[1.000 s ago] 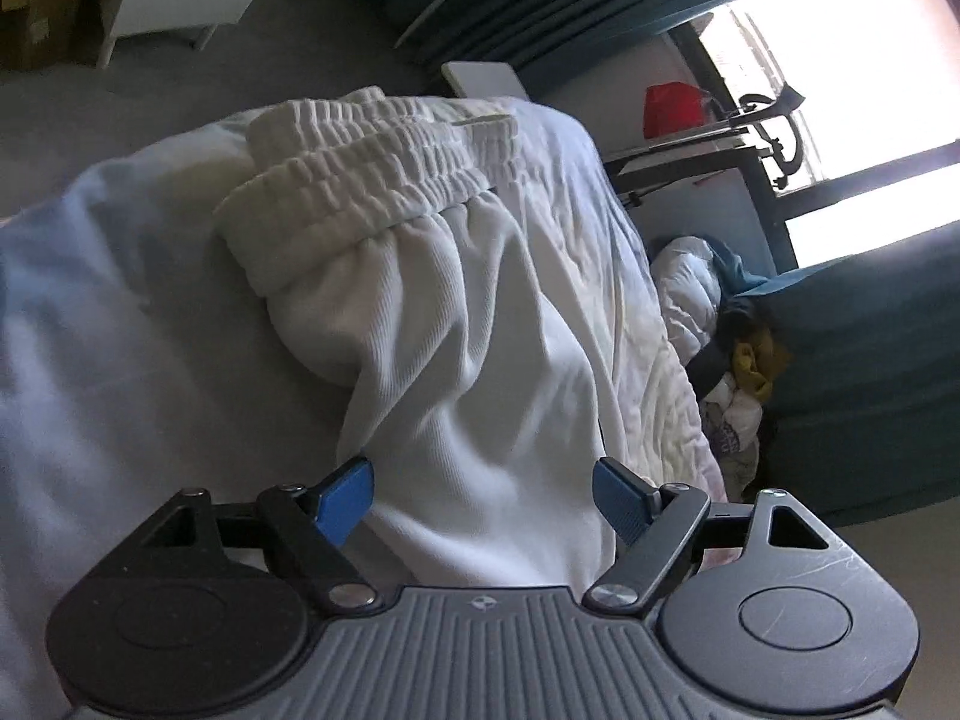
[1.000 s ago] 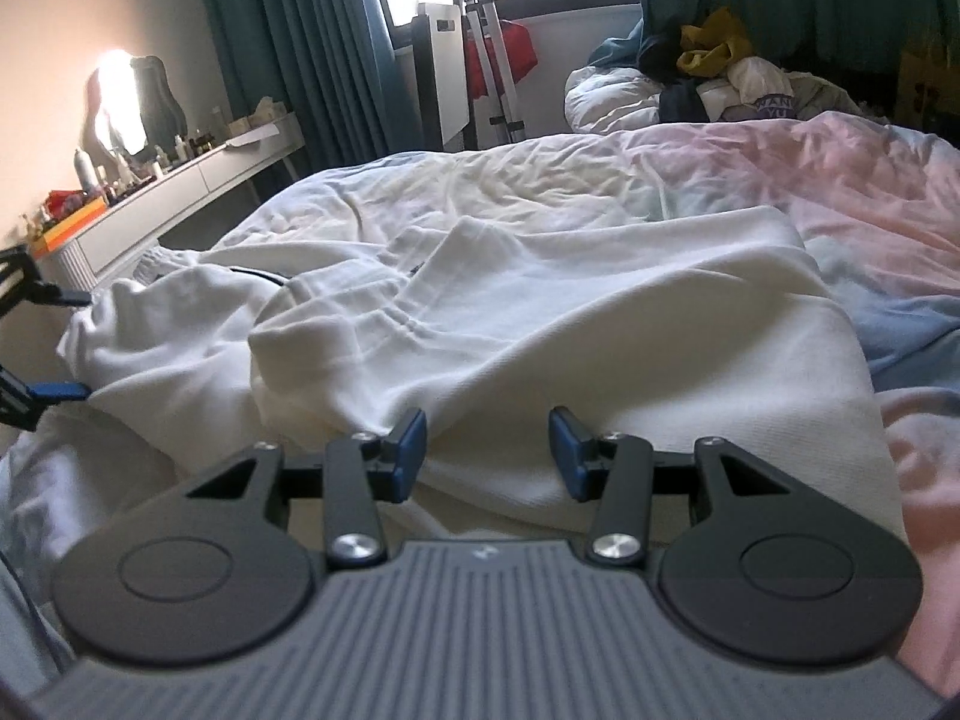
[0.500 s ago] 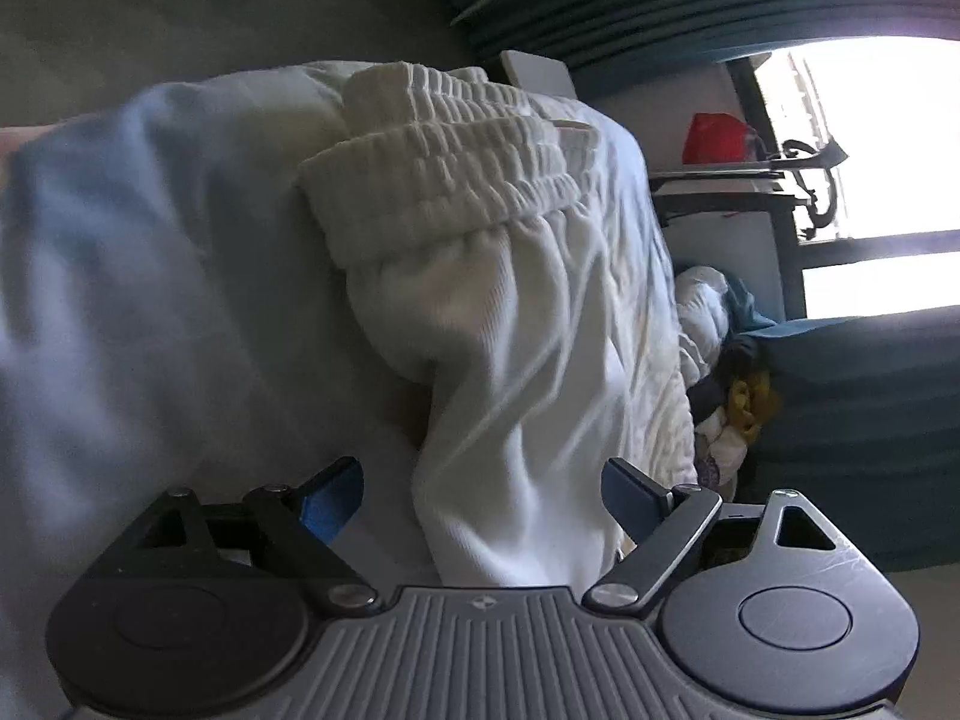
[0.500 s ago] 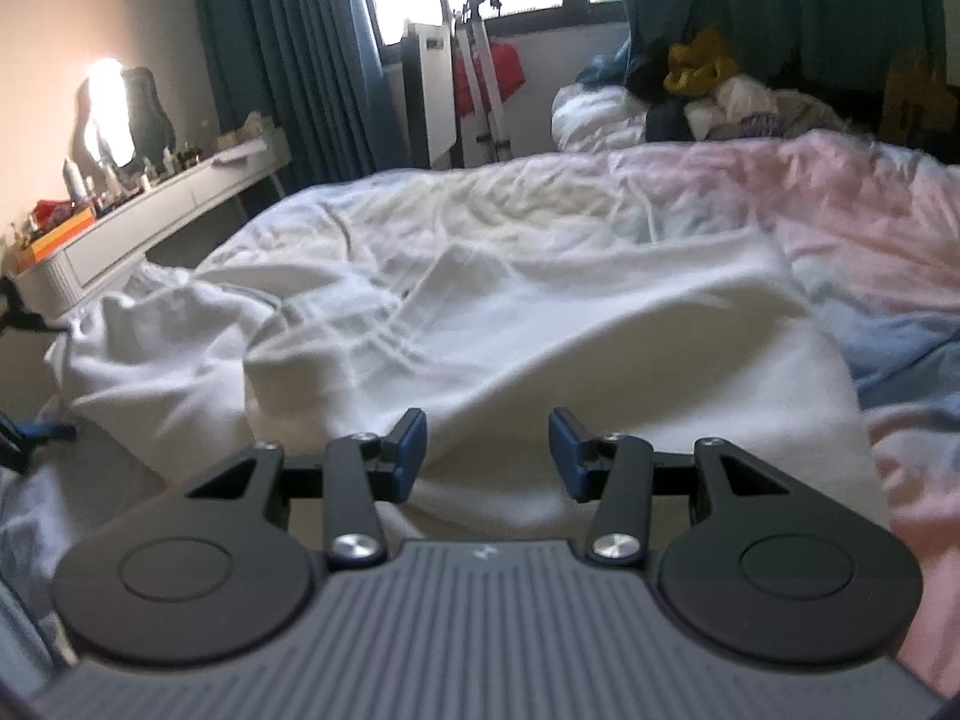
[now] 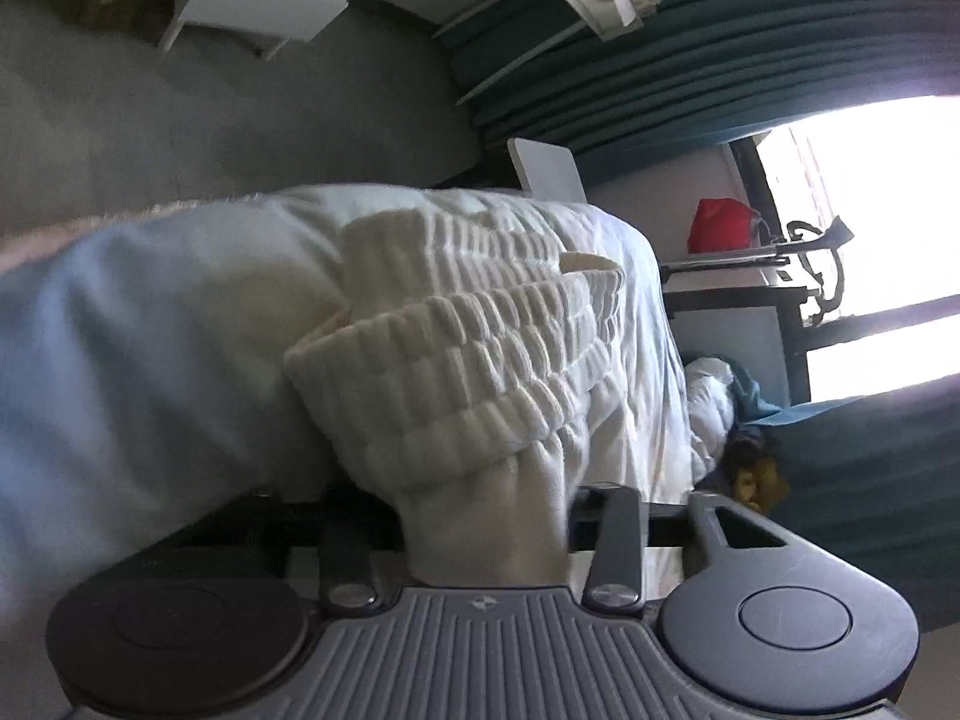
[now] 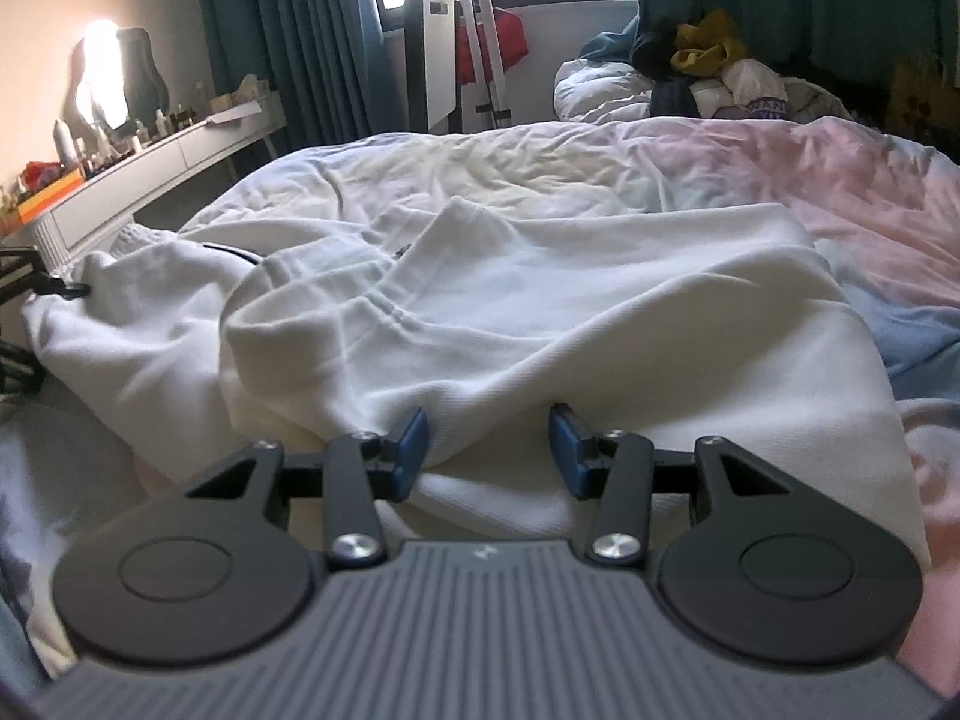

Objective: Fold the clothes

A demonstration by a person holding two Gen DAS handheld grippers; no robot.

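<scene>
White sweatpants [image 5: 480, 360] lie on the bed, their ribbed elastic waistband bunched right in front of my left gripper [image 5: 486, 516]. A thick wad of fabric just below the waistband fills the gap between its jaws and hides both pads; it is shut on the cloth. In the right wrist view the same sweatpants [image 6: 600, 312] lie rumpled, with one part folded over. My right gripper [image 6: 489, 444] stands open at their near edge, blue pads apart, with cloth lying under and ahead of them.
The bed cover [image 6: 480, 180] is wrinkled white, pink and pale blue. A dressing table [image 6: 168, 162] with bottles stands at the left. A folded stand [image 6: 474, 60] leans by the window. Piled clothes [image 6: 708, 72] sit beyond the bed. Grey floor [image 5: 180, 120] lies past the bed edge.
My left gripper moved forward to the waistband and its wide-open jaws closed in on the fabric. My right gripper stayed open and shifted only slightly at the near edge.
</scene>
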